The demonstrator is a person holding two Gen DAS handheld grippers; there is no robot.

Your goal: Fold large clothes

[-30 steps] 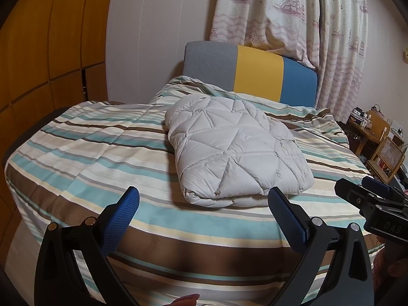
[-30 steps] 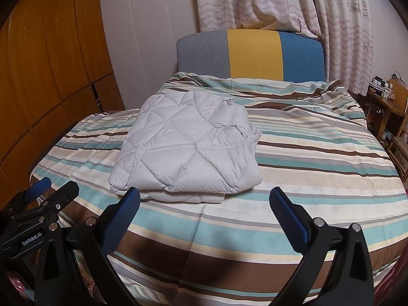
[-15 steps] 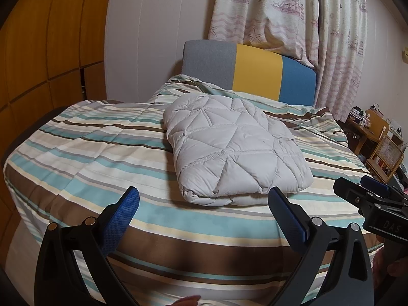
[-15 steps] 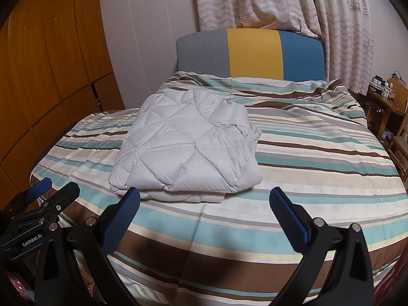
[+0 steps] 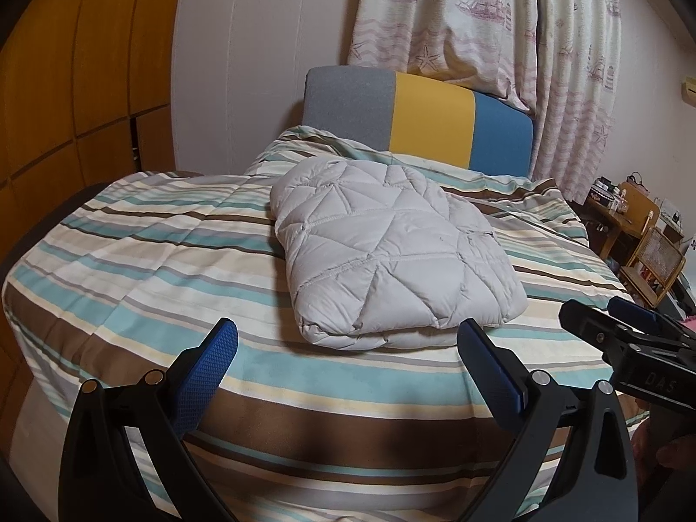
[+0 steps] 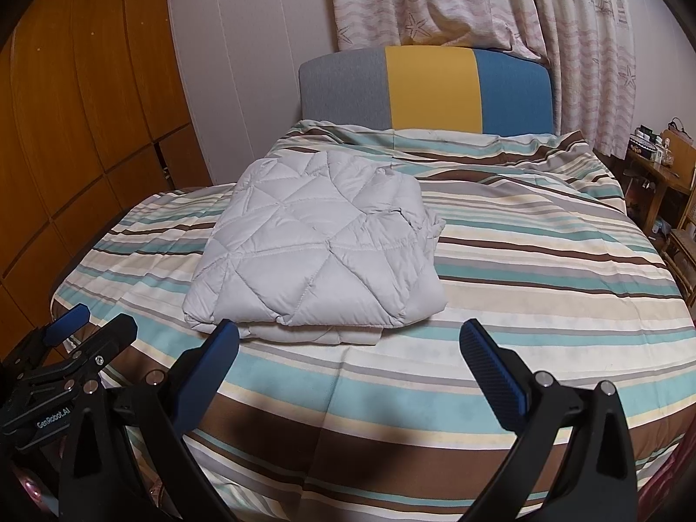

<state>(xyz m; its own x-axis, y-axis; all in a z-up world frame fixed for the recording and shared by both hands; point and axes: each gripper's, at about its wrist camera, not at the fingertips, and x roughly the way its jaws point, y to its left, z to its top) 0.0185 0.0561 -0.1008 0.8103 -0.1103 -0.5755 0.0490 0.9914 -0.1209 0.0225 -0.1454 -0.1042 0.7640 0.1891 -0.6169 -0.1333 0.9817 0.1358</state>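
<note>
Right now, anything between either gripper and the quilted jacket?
Nothing visible. The left gripper and right gripper are both open, short of the folded grey jacket; only bare striped bedspread lies between.

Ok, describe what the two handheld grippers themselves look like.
Both match: the left gripper and right gripper have glossy black forked frames with silver rivets, each ending in two flat blue fingers with a textured gripping surface. White lettering marks the bodies: "GenRobot.AI" on the left one, "DAS" on the right. No cables or sleeves are visible.
</note>
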